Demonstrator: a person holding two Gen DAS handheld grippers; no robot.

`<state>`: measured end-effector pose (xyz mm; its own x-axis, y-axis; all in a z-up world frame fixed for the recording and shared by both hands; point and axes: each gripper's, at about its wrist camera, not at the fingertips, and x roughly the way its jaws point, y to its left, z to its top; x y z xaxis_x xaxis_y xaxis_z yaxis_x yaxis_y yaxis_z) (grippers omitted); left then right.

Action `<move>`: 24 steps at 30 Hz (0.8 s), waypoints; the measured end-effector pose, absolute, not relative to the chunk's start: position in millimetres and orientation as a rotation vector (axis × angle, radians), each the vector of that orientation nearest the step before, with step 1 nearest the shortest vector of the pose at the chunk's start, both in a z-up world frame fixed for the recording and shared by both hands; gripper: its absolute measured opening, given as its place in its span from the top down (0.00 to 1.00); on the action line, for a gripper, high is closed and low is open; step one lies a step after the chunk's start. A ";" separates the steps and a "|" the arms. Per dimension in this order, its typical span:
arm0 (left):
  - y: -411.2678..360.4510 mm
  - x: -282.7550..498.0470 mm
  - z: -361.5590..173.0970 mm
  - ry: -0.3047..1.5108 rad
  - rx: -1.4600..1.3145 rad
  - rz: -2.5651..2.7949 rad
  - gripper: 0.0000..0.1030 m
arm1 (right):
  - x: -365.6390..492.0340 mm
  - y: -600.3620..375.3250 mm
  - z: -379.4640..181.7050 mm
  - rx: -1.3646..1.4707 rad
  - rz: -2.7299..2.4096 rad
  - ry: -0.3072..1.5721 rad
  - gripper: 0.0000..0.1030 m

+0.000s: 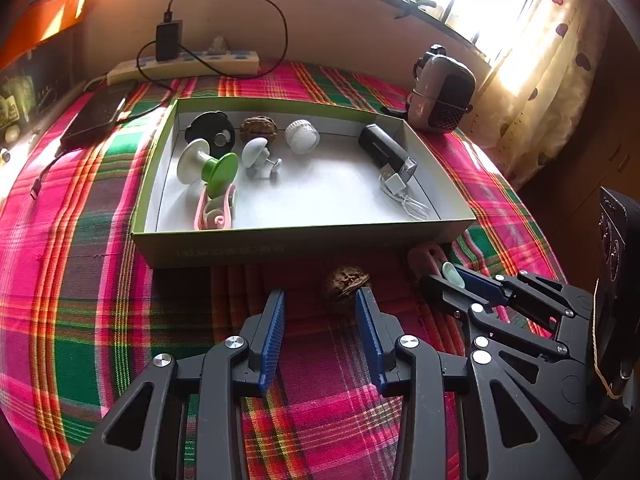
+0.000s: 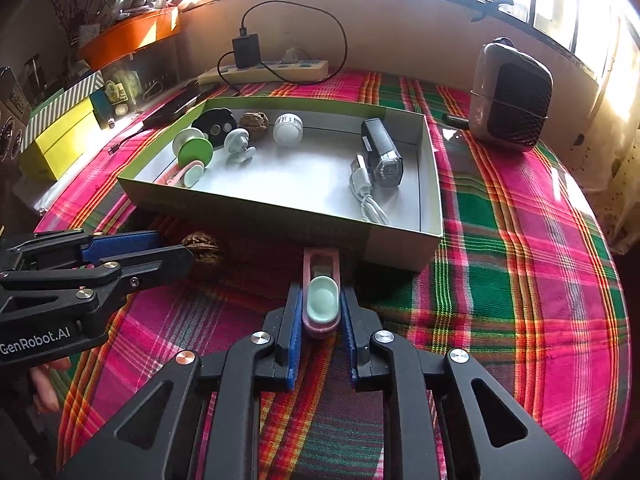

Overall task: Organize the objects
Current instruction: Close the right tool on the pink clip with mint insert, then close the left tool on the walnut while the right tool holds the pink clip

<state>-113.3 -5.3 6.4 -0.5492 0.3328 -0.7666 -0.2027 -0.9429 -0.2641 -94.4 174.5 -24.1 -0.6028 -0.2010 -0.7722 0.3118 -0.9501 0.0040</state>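
Note:
A shallow green-sided box [image 1: 280,246] [image 2: 248,216] lies on the plaid cloth and holds several small items: a walnut [image 1: 259,129], a white knob, a green-and-white spool, a black USB device with a white cable. A second walnut [image 1: 346,282] [image 2: 201,247] lies on the cloth in front of the box. My left gripper [image 1: 320,300] is open, and the walnut sits just beyond its fingertips. My right gripper [image 2: 320,300] is shut on a pink clip with a mint pad [image 2: 321,300], and shows in the left wrist view [image 1: 452,276].
A grey mesh-fronted speaker [image 1: 442,94] [image 2: 510,98] stands at the back right. A power strip with a black charger [image 1: 184,66] [image 2: 264,70] lies along the back wall, a dark phone [image 1: 98,114] to the left. Yellow boxes [image 2: 60,136] sit at far left.

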 end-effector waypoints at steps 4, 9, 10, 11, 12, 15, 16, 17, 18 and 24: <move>0.3 -116.2 6.3 -0.189 -1.292 2.511 0.66 | -94.8 180.7 -24.7 1.220 -2.577 0.174 0.82; 8.6 -120.9 4.2 -0.167 -1.310 2.506 0.66 | -95.5 184.7 -24.4 1.220 -2.574 0.159 0.82; 9.9 -121.5 3.1 -0.162 -1.314 2.505 0.66 | -95.6 185.5 -24.3 1.221 -2.574 0.157 0.82; 10.6 -121.7 2.9 -0.157 -1.312 2.511 0.66 | -95.2 186.6 -24.1 1.221 -2.574 0.155 0.82; 11.4 -122.0 3.0 -0.152 -1.312 2.514 0.66 | -95.1 187.1 -24.1 1.222 -2.574 0.154 0.82; 12.2 -122.5 3.1 -0.149 -1.313 2.518 0.66 | -95.4 189.4 -24.1 1.223 -2.574 0.150 0.82; 12.3 -122.5 3.1 -0.147 -1.311 2.520 0.66 | -95.7 190.0 -24.2 1.223 -2.571 0.148 0.82; 12.0 -122.8 2.9 -0.151 -1.310 2.522 0.66 | -95.8 190.3 -24.1 1.223 -2.570 0.147 0.82; 12.0 -122.9 2.8 -0.155 -1.309 2.524 0.66 | -96.0 190.6 -24.1 1.223 -2.570 0.147 0.82; 14.0 -121.3 2.4 -0.124 -1.298 2.542 0.68 | -96.2 190.5 -23.9 1.223 -2.569 0.144 0.82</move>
